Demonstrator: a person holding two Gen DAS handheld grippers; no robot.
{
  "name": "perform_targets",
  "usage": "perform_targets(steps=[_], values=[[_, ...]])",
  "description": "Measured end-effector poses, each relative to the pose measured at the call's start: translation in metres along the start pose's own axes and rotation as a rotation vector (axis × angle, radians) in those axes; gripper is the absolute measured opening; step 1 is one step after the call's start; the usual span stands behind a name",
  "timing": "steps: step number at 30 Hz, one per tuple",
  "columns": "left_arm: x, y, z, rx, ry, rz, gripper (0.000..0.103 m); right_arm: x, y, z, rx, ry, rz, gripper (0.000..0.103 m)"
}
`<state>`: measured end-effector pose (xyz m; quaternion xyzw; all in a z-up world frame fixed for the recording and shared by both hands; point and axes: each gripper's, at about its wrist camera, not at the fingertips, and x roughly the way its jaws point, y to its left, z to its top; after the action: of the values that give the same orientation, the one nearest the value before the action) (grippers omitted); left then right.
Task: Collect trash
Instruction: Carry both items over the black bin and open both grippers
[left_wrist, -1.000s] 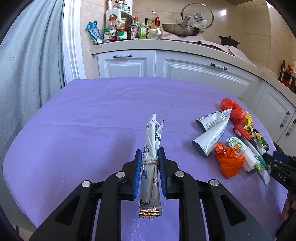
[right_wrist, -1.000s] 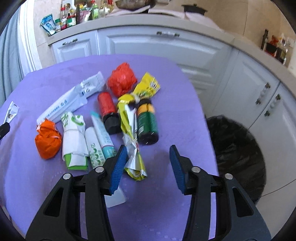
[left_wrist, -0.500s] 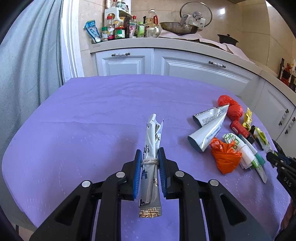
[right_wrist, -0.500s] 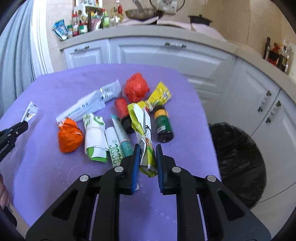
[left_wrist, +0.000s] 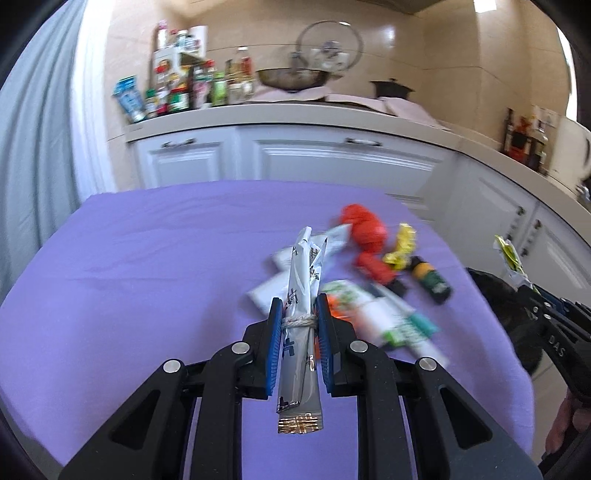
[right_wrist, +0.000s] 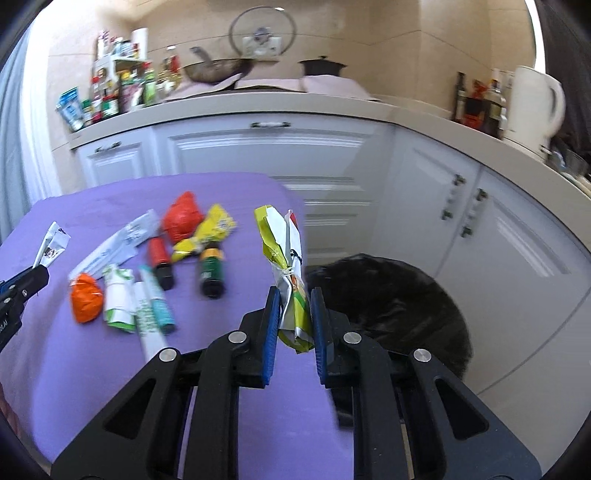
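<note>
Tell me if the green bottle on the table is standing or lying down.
Lying down: the green bottle rests on its side on the purple cloth, black cap toward the camera.

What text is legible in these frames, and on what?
"DAS" – white letters on the right gripper body, seen at the edge of the left wrist view.
Silver wrapper in the left gripper: dark printed characters, not readable.
Yellow-green wrapper in the right gripper: print too blurred.
Green-white packets, tube and dark bottle on the table: labels blurred.
Counter bottles: too small.
</note>
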<state>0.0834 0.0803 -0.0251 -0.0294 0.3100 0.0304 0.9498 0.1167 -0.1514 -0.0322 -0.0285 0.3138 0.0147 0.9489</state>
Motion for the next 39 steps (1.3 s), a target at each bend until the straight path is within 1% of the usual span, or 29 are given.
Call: perform_targets(steps=[3, 7, 13, 25, 31, 39], values=[[0.004, -0.022, 0.002, 0.027, -0.003, -0.044, 0.019, -0.001, -0.014, -0.002, 0.017, -0.007, -0.041, 0.017], [0.009, -0.054, 0.003, 0.067, 0.001, -0.099, 0.019, -0.002, -0.035, -0.005, 0.047, -0.007, -0.069, 0.017], [0.016, -0.093, 0.003, 0.117, 0.0, -0.149, 0.019, -0.002, -0.063, -0.013, 0.088, 0.0, -0.1, 0.017], [0.03, -0.152, 0.002, 0.205, 0.015, -0.204, 0.019, 0.004, -0.108, -0.025, 0.154, 0.009, -0.145, 0.017], [0.038, -0.18, 0.001, 0.236, 0.021, -0.219, 0.019, 0.012, -0.123, -0.027, 0.177, 0.019, -0.157, 0.017], [0.05, -0.204, 0.007, 0.261, 0.024, -0.232, 0.019, 0.026, -0.137, -0.028, 0.197, 0.025, -0.174, 0.017]])
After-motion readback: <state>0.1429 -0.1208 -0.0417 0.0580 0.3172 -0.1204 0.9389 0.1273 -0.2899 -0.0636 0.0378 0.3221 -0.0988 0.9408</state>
